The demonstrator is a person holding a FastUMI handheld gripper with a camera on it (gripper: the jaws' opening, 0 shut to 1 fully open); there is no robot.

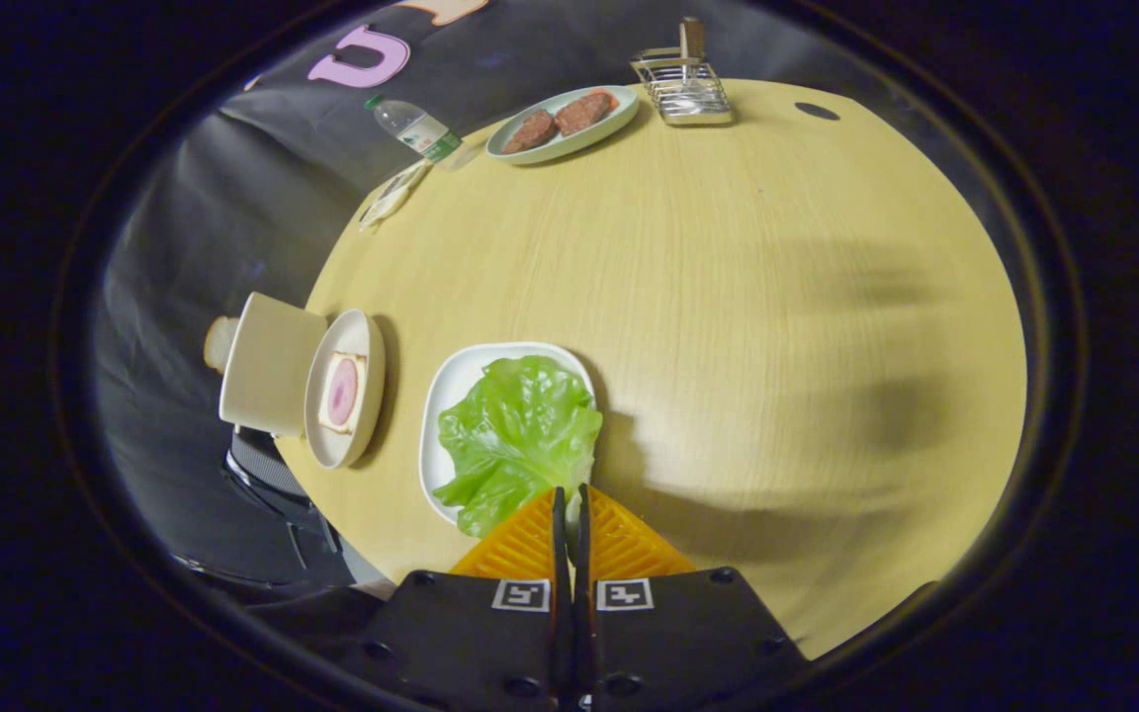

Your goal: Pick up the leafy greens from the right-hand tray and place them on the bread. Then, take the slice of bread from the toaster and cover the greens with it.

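The gripper (569,499) hangs low over the round wooden table (747,326), its two fingers drawn almost together with only a thin slit between them, and their tips sit right at the near edge of the leafy greens (515,435). From where I stand I can't tell whether a fold of leaf is caught in that slit or the tips merely rest beside it. The greens lie spread across a white tray (446,391), just ahead of the fingers. Beyond and to one side sits a plate (372,346) carrying the bread (342,393) with a pink round of something on top, and touching that plate is the pale toaster (268,366) with a slice of bread (218,343) peeking behind it. If the leaf is pinched, I'd say lift slowly and straight up so the floppy leaf doesn't tear or drag the tray, then carry it across and lay it centred on the bread. If not, open, take more leaf, then close.
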